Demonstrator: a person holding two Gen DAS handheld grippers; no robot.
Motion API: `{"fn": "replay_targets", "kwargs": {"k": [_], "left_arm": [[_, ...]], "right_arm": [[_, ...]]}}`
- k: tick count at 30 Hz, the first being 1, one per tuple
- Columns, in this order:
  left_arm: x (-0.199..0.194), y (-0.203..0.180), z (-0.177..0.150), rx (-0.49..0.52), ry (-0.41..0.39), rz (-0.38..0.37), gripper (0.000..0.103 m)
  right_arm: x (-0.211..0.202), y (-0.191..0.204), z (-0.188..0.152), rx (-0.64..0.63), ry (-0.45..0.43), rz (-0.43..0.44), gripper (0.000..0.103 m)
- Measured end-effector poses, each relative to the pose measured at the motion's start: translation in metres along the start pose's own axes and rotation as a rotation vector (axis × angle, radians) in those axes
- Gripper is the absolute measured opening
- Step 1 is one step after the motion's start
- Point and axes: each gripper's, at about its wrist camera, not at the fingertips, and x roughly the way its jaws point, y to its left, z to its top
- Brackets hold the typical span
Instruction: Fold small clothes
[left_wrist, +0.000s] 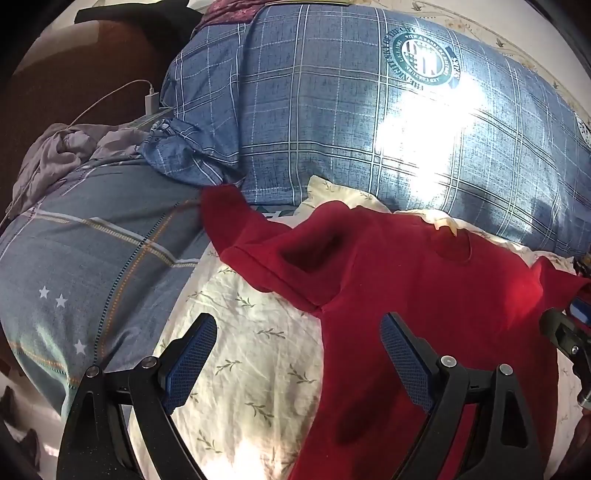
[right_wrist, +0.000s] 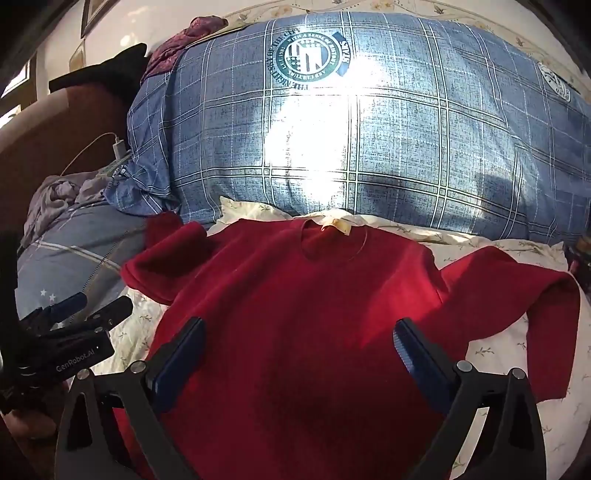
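Hovering over the near hem of the red sweater (right_wrist: 295, 314), the right gripper (right_wrist: 299, 354) has its jaws spread wide and empty, both fingers above the cloth. The left gripper (left_wrist: 299, 354) is likewise spread and empty, straddling the sweater's left edge where bare floral sheet (left_wrist: 240, 350) lies open beside it. Farther off, the left sleeve (left_wrist: 258, 251) lies bunched, and the collar (right_wrist: 332, 240) nearly meets the blue plaid pillow (right_wrist: 369, 129).
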Motion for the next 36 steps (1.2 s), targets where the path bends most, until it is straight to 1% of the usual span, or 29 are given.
{"fn": "replay_targets", "kwargs": {"k": [6, 7, 8, 10, 14, 19, 25, 31, 32, 36], "left_arm": [[0.008, -0.001, -0.002, -0.005, 0.003, 0.001, 0.090], [0.010, -0.001, -0.003, -0.004, 0.003, 0.002, 0.090], [0.011, -0.002, -0.003, -0.002, 0.005, 0.003, 0.090], [0.013, -0.002, -0.004, 0.003, 0.008, 0.004, 0.090], [0.018, -0.001, -0.005, -0.004, 0.012, 0.001, 0.090], [0.023, -0.002, -0.006, 0.004, 0.015, 0.009, 0.090], [0.027, 0.000, -0.006, -0.002, 0.016, 0.011, 0.090], [0.032, 0.002, -0.006, 0.000, 0.022, 0.017, 0.090], [0.033, 0.002, -0.006, 0.000, 0.023, 0.018, 0.090], [0.037, 0.007, -0.003, -0.003, 0.031, 0.015, 0.090]], "right_arm": [[0.004, -0.004, 0.000, -0.002, -0.012, 0.002, 0.100], [0.005, -0.002, 0.004, 0.019, -0.005, 0.021, 0.100], [0.004, -0.002, 0.000, 0.022, -0.008, 0.028, 0.100], [0.008, 0.000, 0.004, 0.010, -0.009, 0.017, 0.100], [0.012, -0.002, -0.002, 0.020, -0.015, 0.031, 0.100], [0.016, 0.001, -0.004, -0.010, 0.013, 0.012, 0.098], [0.021, 0.003, -0.004, -0.015, 0.007, 0.013, 0.098], [0.027, 0.003, -0.006, -0.023, 0.036, 0.001, 0.098], [0.028, 0.002, -0.006, -0.022, 0.052, -0.001, 0.098], [0.032, 0.001, -0.006, -0.017, 0.040, 0.005, 0.098]]}}
